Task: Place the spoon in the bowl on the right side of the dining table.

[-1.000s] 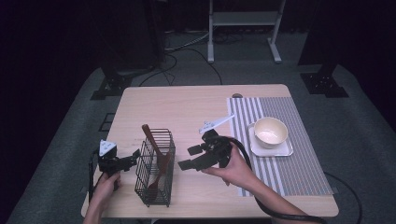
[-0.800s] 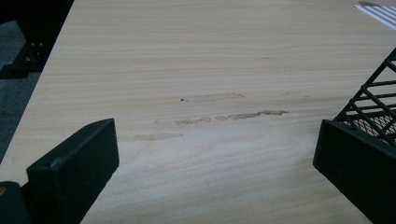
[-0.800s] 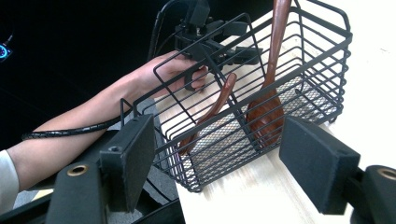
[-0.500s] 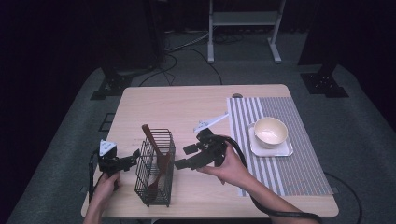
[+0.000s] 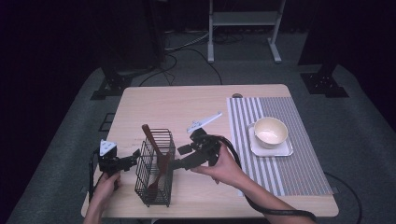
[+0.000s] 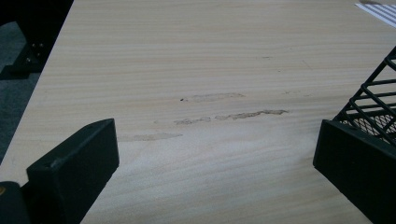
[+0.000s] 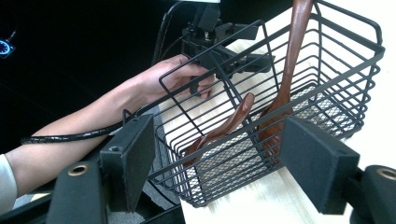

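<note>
A: So, changed since half a second back?
B: Right gripper (image 7: 218,140) shifted left, now close up against basket (image 5: 154,186) near table (image 5: 187,100) front-left. Spread wide, empty.
A: Meaning?
B: Probably drop done. Two wooden spoons (image 7: 224,123) sitting inside basket.
A: Left gripper (image 6: 215,154)?
B: Spread too, holding nothing, just beside basket, same spot. White utensil (image 5: 204,121) unmoved.

I see a light wooden table (image 5: 187,100) with a few pale scuff marks (image 6: 229,114) on its near-left part. A black wire basket (image 5: 155,168) stands near the front left edge. A grey-and-white striped mat (image 5: 280,172) covers the right side. A small white utensil (image 5: 204,122) lies on bare wood just left of the mat's far end.
</note>
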`<control>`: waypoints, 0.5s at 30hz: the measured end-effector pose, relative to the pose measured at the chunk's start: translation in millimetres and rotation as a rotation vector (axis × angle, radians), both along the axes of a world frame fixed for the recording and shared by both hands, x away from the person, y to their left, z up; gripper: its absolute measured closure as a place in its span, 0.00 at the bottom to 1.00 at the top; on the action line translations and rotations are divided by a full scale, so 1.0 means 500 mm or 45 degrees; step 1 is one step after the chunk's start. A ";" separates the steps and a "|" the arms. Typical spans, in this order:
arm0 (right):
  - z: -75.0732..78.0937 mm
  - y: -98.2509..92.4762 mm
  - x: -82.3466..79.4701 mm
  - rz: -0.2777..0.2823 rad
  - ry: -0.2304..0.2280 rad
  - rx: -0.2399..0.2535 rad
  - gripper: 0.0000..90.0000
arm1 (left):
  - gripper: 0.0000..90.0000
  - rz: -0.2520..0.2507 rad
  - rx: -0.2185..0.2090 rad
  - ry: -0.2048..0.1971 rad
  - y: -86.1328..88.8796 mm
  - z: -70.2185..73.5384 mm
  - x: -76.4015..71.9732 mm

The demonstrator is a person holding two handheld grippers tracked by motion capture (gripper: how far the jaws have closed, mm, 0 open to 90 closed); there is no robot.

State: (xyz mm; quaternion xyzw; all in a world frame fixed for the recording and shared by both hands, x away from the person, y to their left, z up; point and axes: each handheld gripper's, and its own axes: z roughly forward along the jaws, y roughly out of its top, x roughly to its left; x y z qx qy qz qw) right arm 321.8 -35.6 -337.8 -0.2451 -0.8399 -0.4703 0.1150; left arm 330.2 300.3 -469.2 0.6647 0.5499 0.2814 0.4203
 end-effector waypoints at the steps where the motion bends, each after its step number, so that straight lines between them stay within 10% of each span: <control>1: 0.000 0.000 0.000 0.000 0.000 0.000 0.29 | 0.00 0.000 0.000 0.000 0.000 0.000 0.000; 15: -0.005 0.008 0.004 0.000 0.008 -0.003 0.29 | 0.00 -0.002 0.006 0.000 -0.001 0.000 0.000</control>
